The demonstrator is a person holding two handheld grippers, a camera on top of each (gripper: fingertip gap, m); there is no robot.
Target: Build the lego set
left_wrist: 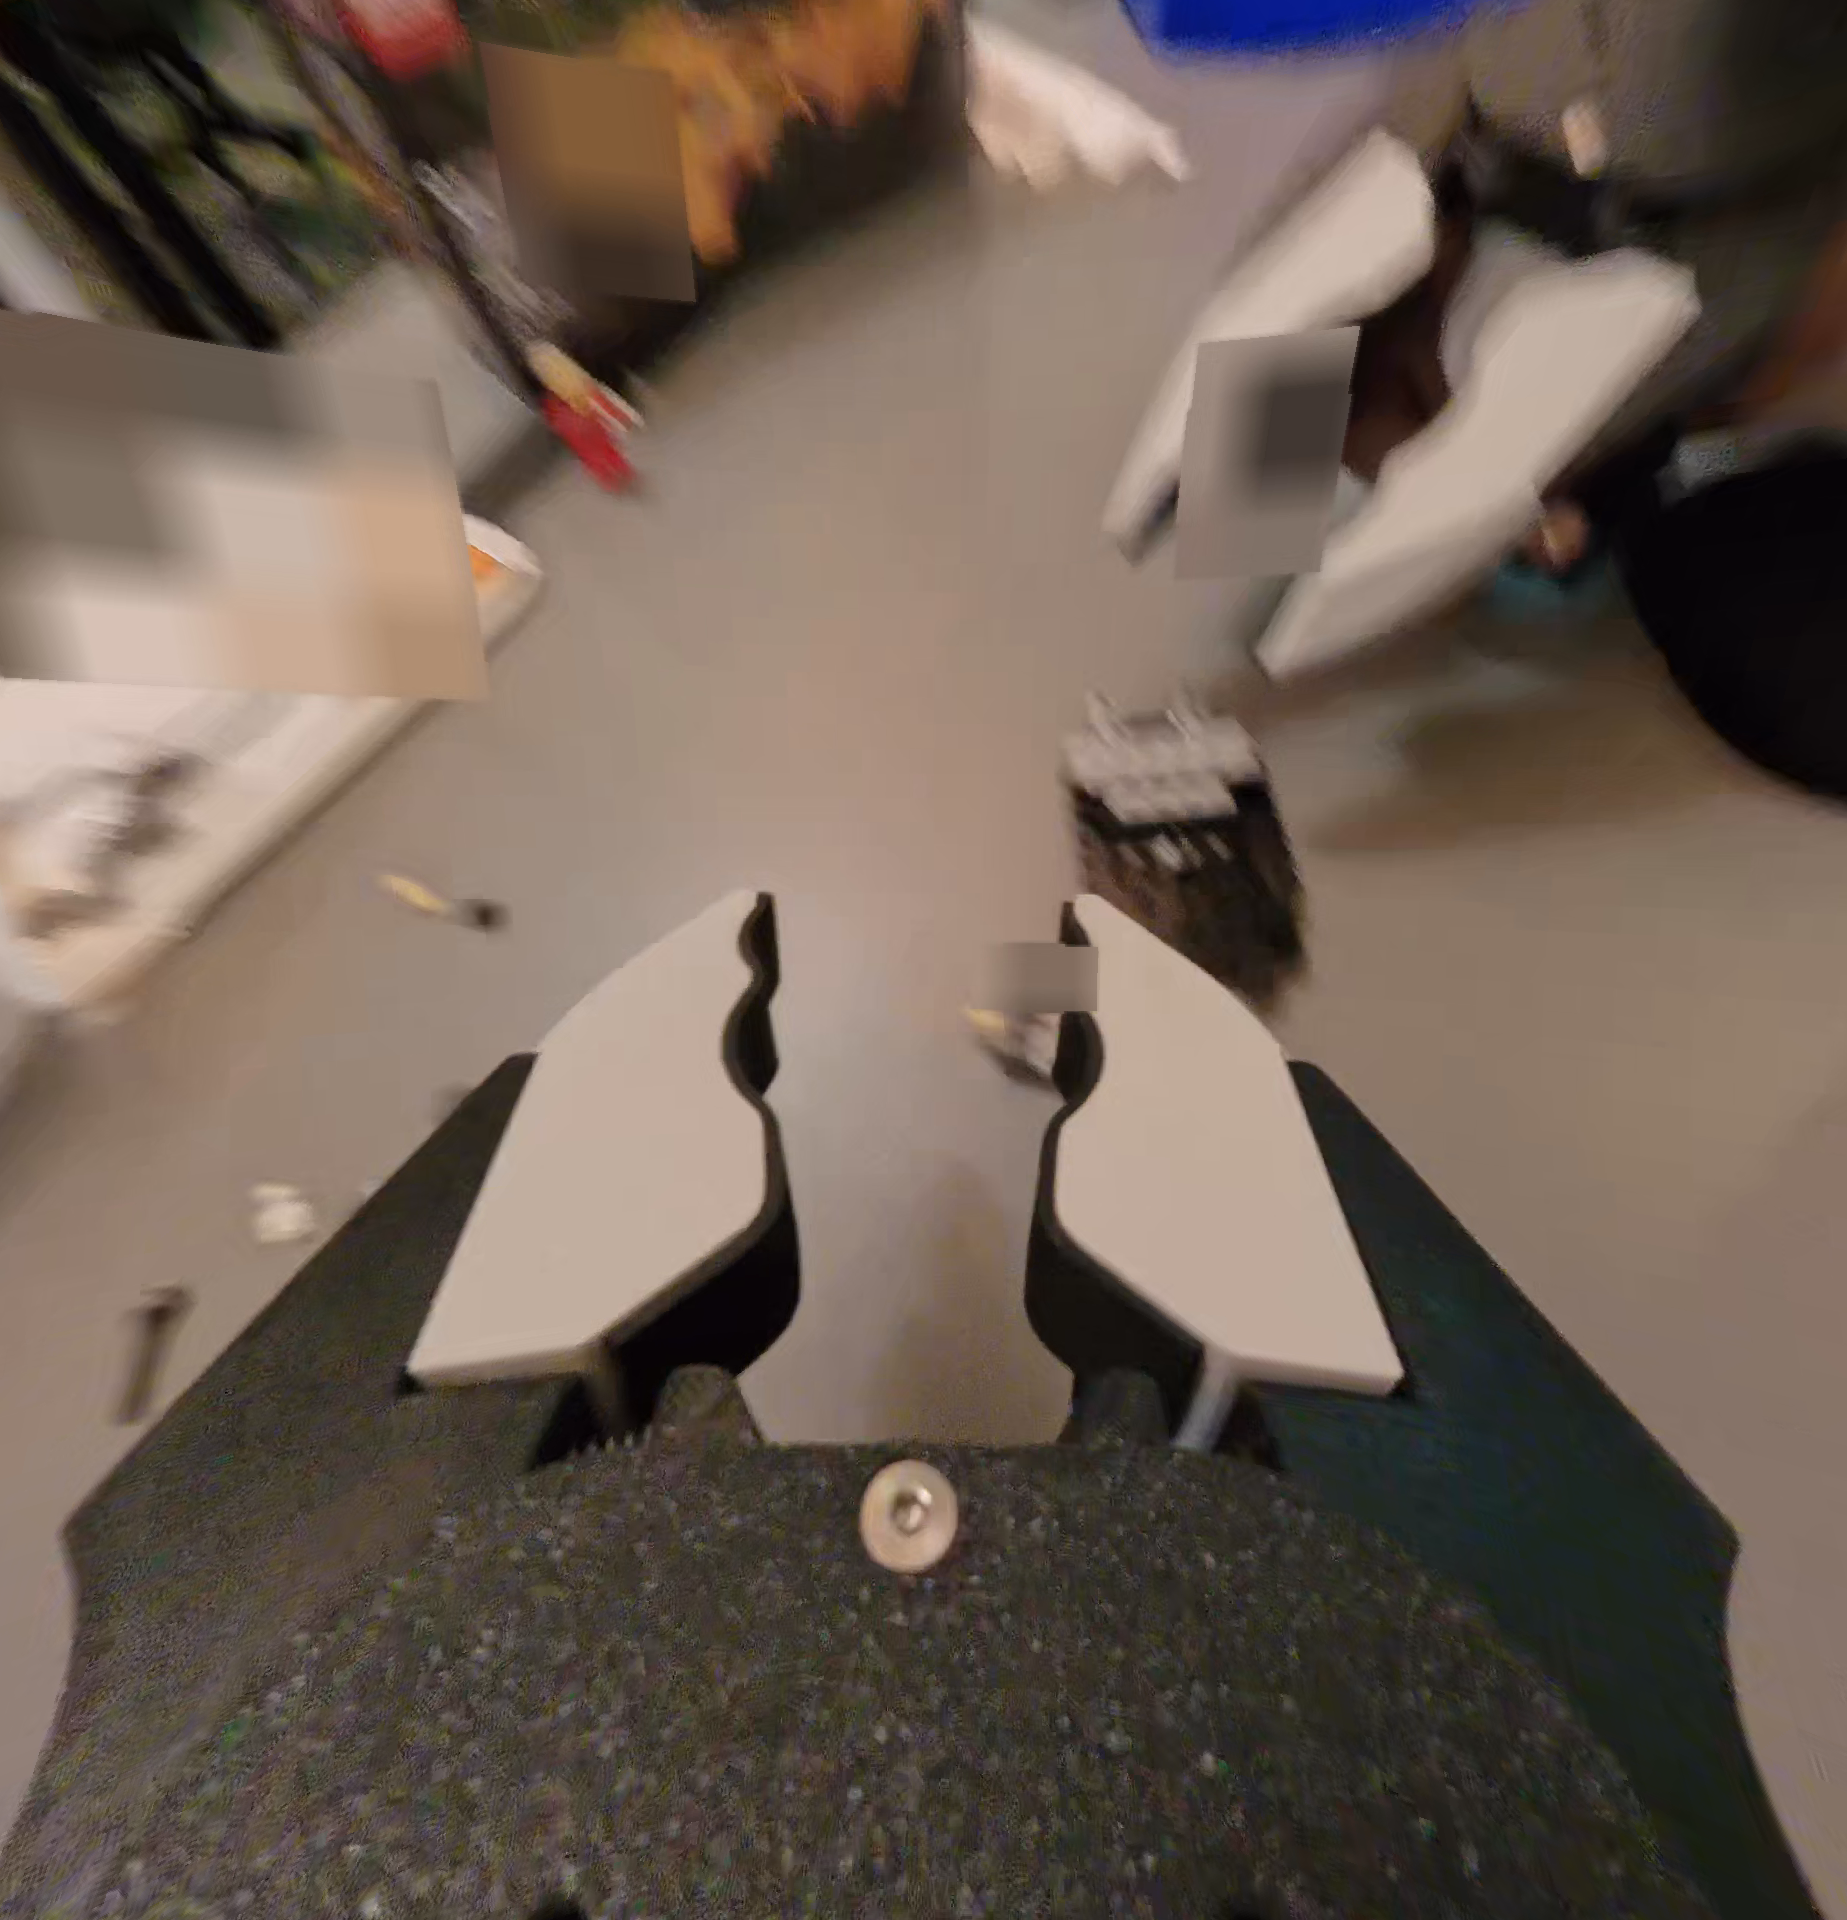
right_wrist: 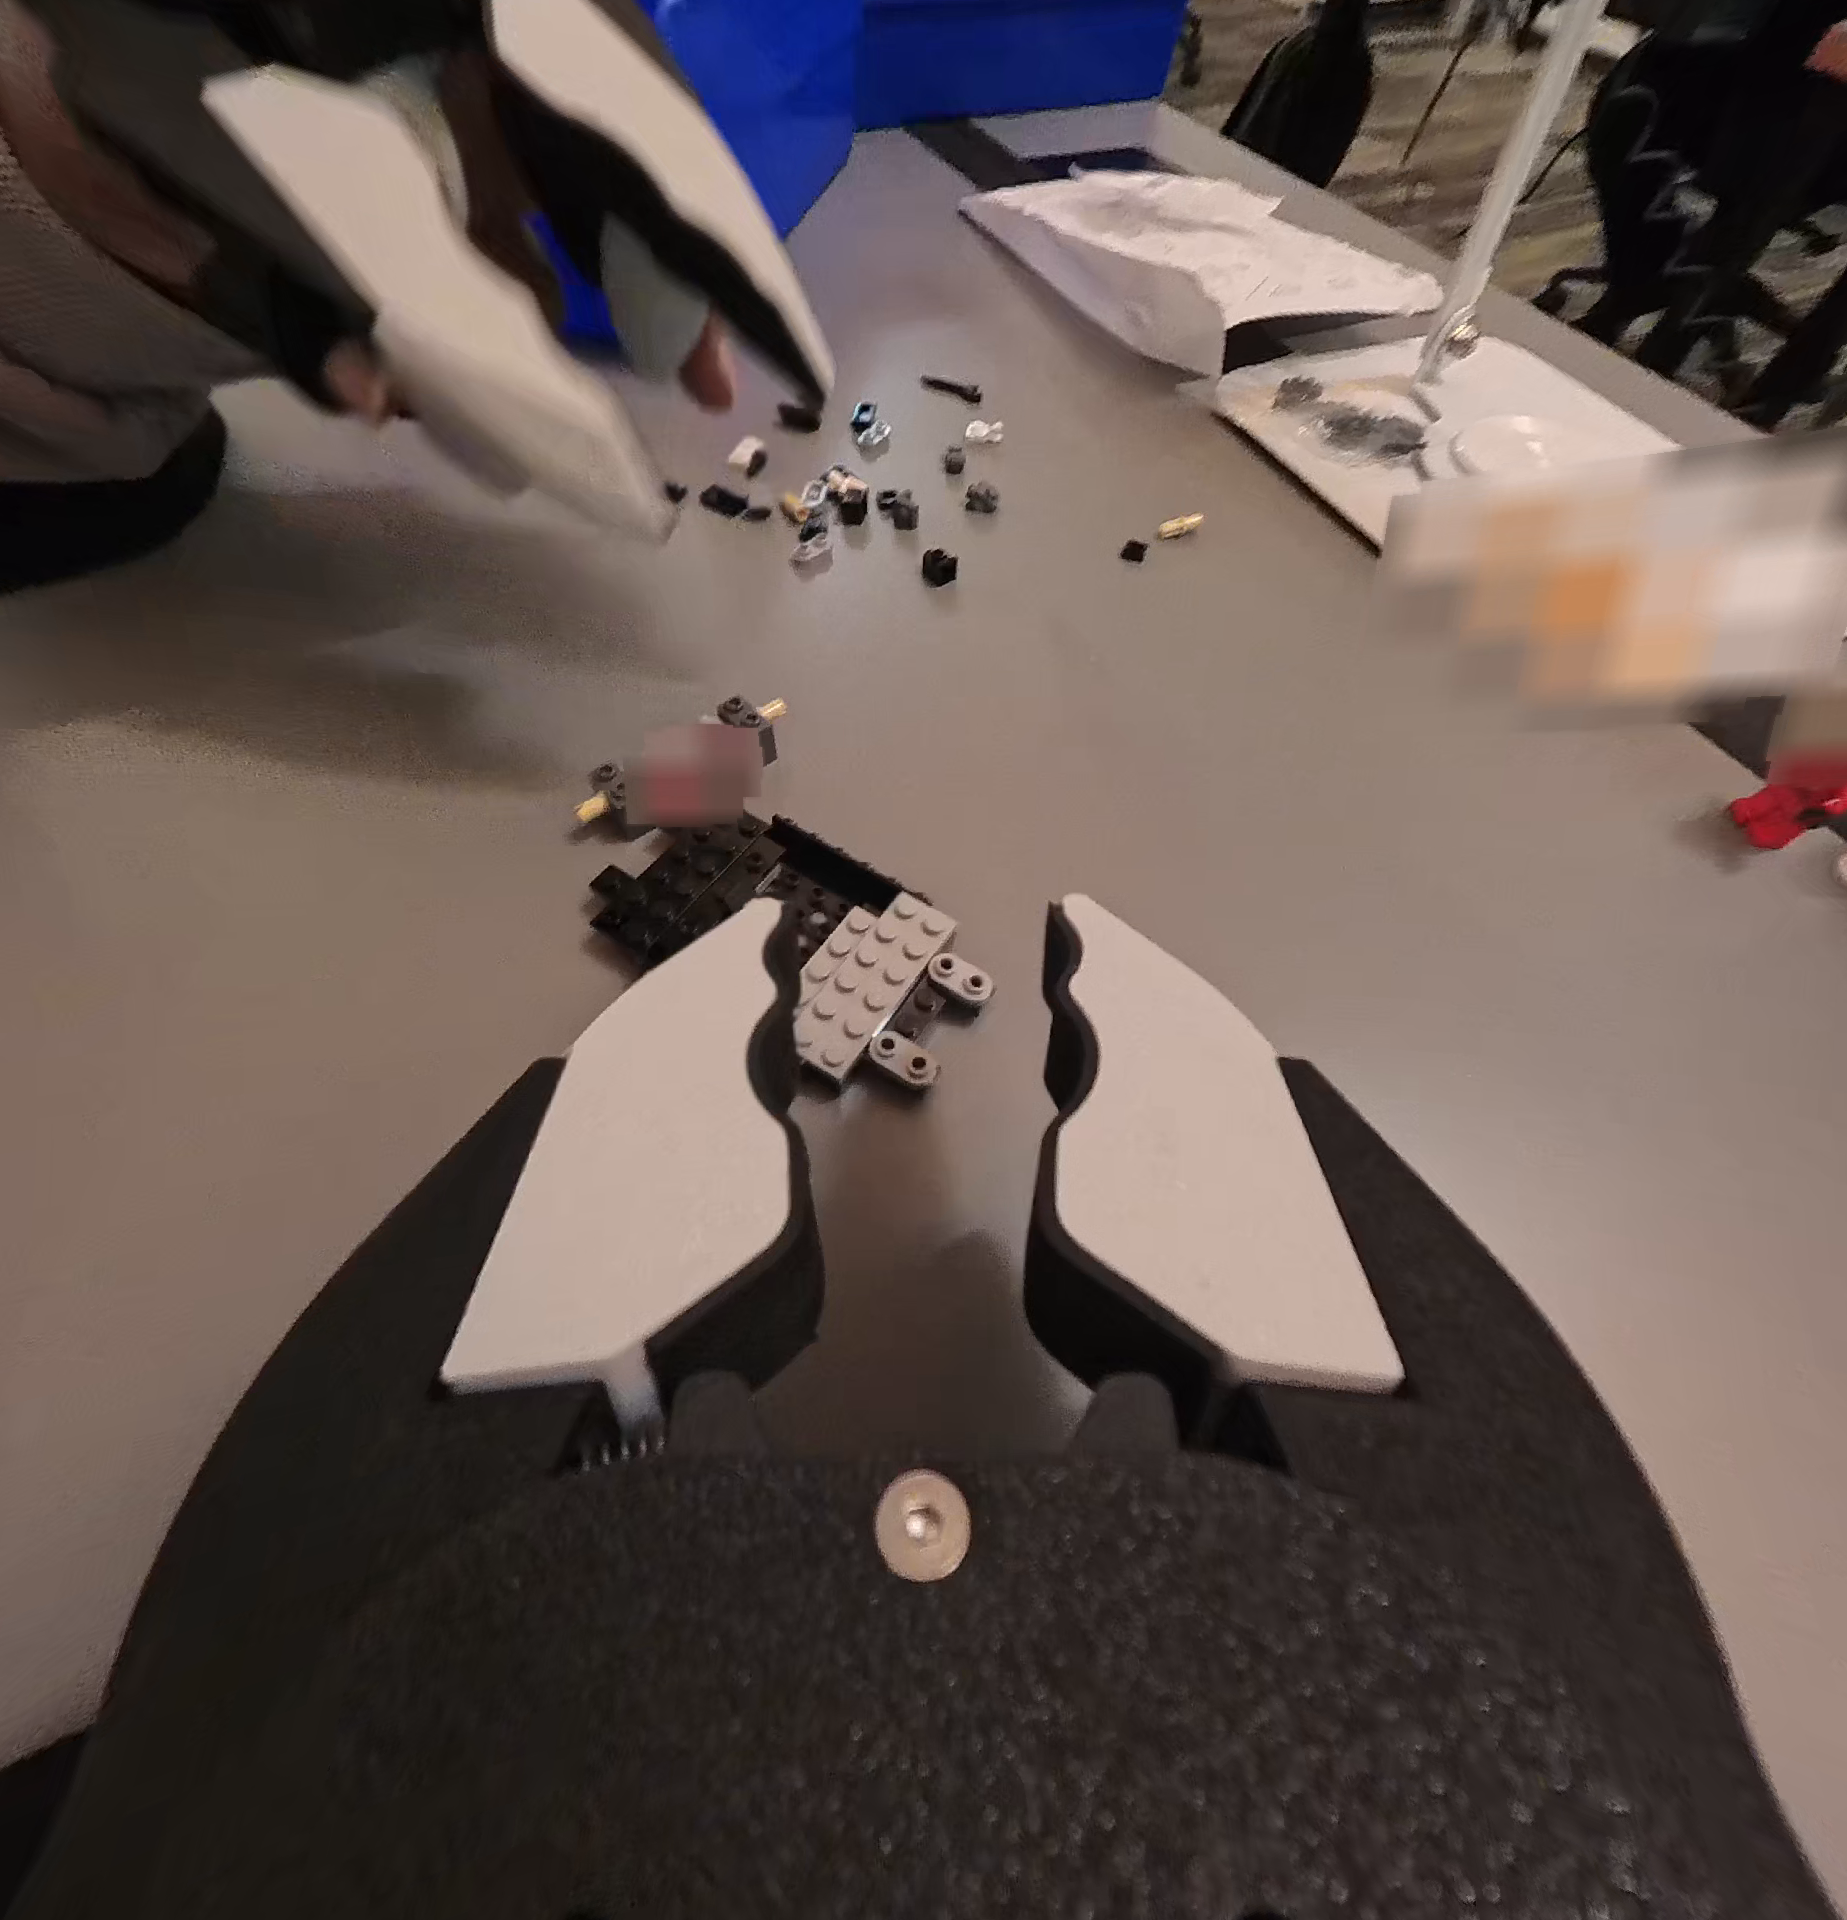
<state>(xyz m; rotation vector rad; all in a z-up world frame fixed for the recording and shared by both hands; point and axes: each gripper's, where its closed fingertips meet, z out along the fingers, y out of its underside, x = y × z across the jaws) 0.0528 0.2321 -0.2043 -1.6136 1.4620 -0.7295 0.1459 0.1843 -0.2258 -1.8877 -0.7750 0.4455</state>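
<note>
on the grey table, loose small pieces lie beyond the half-built lego model — black plates with a grey plate on top. the left gripper hangs over those pieces, fingers wide, empty. the right gripper sits spread and empty, the model just ahead of its left finger. the left wrist view is blurred — the model is only a dark smear there; white paper shows sharply in the right view only.

Loose pieces behind build (table), seemingly apart.
</note>
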